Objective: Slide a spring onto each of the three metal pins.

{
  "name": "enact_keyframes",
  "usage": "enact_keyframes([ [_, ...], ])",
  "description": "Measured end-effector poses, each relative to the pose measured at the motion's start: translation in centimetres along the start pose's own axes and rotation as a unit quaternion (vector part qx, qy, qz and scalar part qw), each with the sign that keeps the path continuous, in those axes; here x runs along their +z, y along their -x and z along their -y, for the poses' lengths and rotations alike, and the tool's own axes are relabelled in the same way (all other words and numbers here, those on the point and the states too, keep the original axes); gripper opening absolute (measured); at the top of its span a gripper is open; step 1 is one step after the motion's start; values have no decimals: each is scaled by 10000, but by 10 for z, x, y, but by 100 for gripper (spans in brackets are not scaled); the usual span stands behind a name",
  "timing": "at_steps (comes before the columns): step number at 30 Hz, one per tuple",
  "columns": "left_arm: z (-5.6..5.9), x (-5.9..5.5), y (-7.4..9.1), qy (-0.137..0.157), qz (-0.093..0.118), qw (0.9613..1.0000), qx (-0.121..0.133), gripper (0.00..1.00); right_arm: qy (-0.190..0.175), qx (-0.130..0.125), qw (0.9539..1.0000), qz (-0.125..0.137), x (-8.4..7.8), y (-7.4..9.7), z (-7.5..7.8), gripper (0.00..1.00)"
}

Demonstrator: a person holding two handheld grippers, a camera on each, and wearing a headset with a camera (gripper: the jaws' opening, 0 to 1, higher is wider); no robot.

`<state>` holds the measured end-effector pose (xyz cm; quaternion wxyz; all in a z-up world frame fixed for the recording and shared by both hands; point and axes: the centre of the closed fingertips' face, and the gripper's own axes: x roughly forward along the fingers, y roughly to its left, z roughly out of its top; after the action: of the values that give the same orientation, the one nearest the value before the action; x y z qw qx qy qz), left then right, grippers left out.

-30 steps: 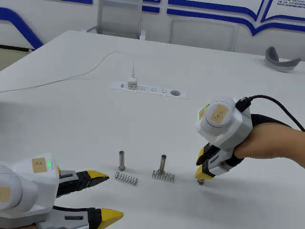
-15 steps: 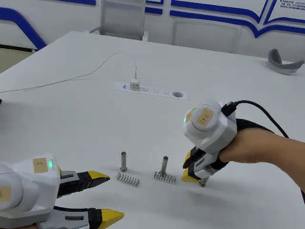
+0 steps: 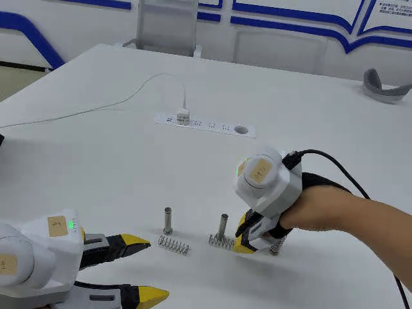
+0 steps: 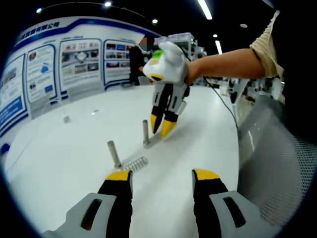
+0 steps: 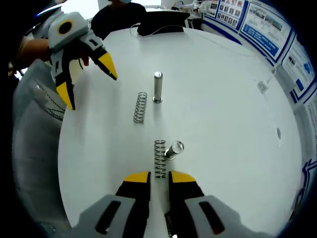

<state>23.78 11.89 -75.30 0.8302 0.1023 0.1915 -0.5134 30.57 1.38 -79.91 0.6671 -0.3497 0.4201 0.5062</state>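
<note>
Right gripper view: right gripper (image 5: 158, 177), jaws narrow, empty, was at spring (image 5: 159, 157) lying beside pin (image 5: 174, 148). Left gripper (image 4: 162, 174) wide, empty. Next: pinch spring, lift onto pin.

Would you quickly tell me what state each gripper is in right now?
Left gripper: tongs wide open, holding nothing.
Right gripper: tongs only slightly open, holding nothing, tips at the near end of a loose spring.

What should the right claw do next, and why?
Probably dip the right claw and pinch the spring just ahead of its tips. That spring lies flat beside a bare pin, and the claw holds nothing.
</note>
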Motion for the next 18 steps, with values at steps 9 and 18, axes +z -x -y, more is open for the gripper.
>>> enact_keyframes([
  [9,0,-2,2,8,-19,10000,12,48,5,31,10000,-71,-1,-8,-2,14],
  [18,0,-2,2,4,-24,10000,16,48,-50,92,9999,-109,-2,-10,-3,12],
])
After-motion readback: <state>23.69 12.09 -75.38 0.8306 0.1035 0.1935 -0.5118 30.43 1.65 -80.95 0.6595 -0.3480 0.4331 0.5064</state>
